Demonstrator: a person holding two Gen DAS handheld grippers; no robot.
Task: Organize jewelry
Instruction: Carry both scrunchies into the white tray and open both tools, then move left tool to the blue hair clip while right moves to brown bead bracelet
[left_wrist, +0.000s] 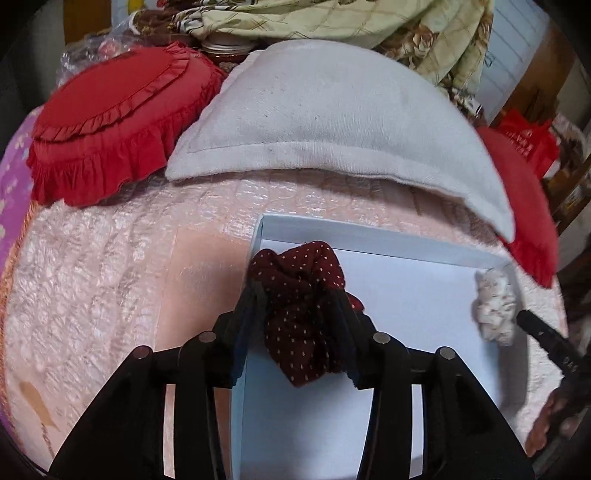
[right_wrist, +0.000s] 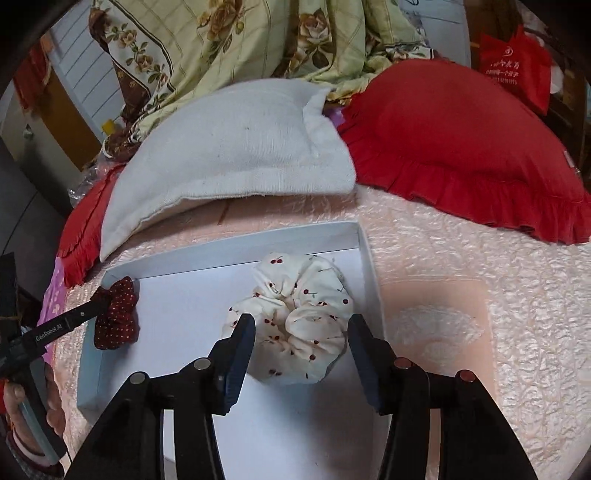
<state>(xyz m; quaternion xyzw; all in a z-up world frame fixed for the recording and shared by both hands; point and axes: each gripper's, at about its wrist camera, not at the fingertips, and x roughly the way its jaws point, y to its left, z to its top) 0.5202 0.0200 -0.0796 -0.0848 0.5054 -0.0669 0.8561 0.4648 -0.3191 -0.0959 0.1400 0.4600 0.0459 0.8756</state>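
Observation:
A dark red dotted scrunchie (left_wrist: 301, 310) is held between the fingers of my left gripper (left_wrist: 299, 295), over the left side of a shallow white box (left_wrist: 406, 243). The right wrist view shows it (right_wrist: 116, 314) at the box's (right_wrist: 229, 243) left wall, with the left gripper's finger (right_wrist: 74, 317) on it. A cream cherry-print scrunchie (right_wrist: 295, 317) lies in the box's right part. My right gripper (right_wrist: 301, 332) is open around its near side, with its fingers apart from the cloth. In the left wrist view this scrunchie (left_wrist: 495, 306) sits by the right gripper's finger (left_wrist: 543, 332).
The box lies on a pink quilted bedspread (left_wrist: 103, 280). A white pillow (left_wrist: 325, 118) lies just behind it, with red frilled cushions (left_wrist: 110, 125) (right_wrist: 472, 147) on both sides. A floral quilt (right_wrist: 229, 48) is piled at the back.

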